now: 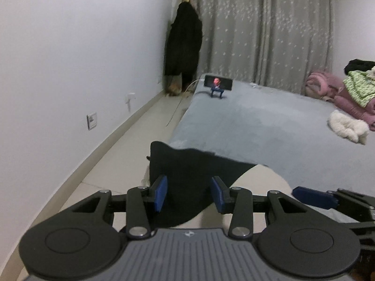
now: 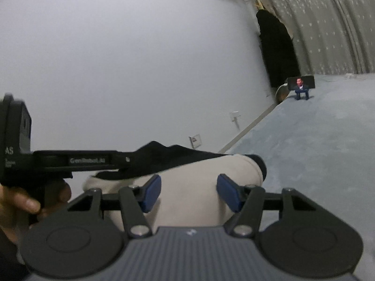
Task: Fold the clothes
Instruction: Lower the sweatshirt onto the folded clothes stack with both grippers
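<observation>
A black and beige garment (image 1: pixel 187 175) lies at the near corner of the grey bed (image 1: pixel 257 128). My left gripper (image 1: pixel 188 193) is open, its blue pads either side of the black part, not clamped. My right gripper (image 2: pixel 188 193) is open over the beige part (image 2: pixel 187 187), which ends in a black cuff (image 2: pixel 262 166). In the right wrist view the left gripper's body (image 2: pixel 70 161) crosses at the left, over the black cloth. One blue fingertip (image 1: pixel 314 195) of the right gripper shows at the right of the left wrist view.
A phone on a blue stand (image 1: pixel 218 85) stands at the bed's far corner. A pile of pink, green and white clothes (image 1: pixel 346 103) lies at the bed's right. A black coat (image 1: pixel 185 42) hangs by the curtain. A white wall and tiled floor lie left of the bed.
</observation>
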Available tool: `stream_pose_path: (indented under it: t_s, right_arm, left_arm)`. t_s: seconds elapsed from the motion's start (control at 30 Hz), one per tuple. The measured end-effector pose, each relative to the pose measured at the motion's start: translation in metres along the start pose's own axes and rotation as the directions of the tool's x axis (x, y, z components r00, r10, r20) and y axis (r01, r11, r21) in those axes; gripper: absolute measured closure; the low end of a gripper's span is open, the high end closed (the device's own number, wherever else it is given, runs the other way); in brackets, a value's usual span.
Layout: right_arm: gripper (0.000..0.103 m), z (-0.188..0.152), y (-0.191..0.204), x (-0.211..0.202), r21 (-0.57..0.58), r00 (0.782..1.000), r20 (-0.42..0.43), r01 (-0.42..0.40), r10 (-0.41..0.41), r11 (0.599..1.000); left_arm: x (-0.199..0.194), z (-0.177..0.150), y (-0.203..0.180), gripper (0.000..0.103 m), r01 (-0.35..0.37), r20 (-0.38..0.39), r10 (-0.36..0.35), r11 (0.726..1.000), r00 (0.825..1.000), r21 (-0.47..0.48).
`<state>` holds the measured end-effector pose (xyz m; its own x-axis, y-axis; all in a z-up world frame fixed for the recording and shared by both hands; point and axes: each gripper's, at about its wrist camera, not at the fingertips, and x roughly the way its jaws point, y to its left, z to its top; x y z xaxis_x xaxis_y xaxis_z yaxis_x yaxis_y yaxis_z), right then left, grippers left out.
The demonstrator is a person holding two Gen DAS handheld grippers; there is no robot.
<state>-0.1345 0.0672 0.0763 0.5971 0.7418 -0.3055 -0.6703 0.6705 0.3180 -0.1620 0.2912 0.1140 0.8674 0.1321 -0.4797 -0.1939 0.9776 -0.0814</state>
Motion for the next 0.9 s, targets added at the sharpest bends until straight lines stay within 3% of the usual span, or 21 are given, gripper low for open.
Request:
stream_pose_path:
  t_s: [0.3,0.9]
  right_arm:
    - [0.049,-0.010,0.011,0.019,-0.094,0.998,-0.051,0.016,-0.021,0.995]
    - [0.049,-0.016,-0.005,0.037,-0.090,0.996,-0.083,0.016,-0.024,0.996]
  left_arm:
    - [0.009,-0.011,0.008,0.064,-0.009,-0.053,0.007,0.999,0.999,-0.048]
    - [0.015,-0.019,0.002,0.064,-0.041,-0.053,0.040,0.999,0.998,-0.018]
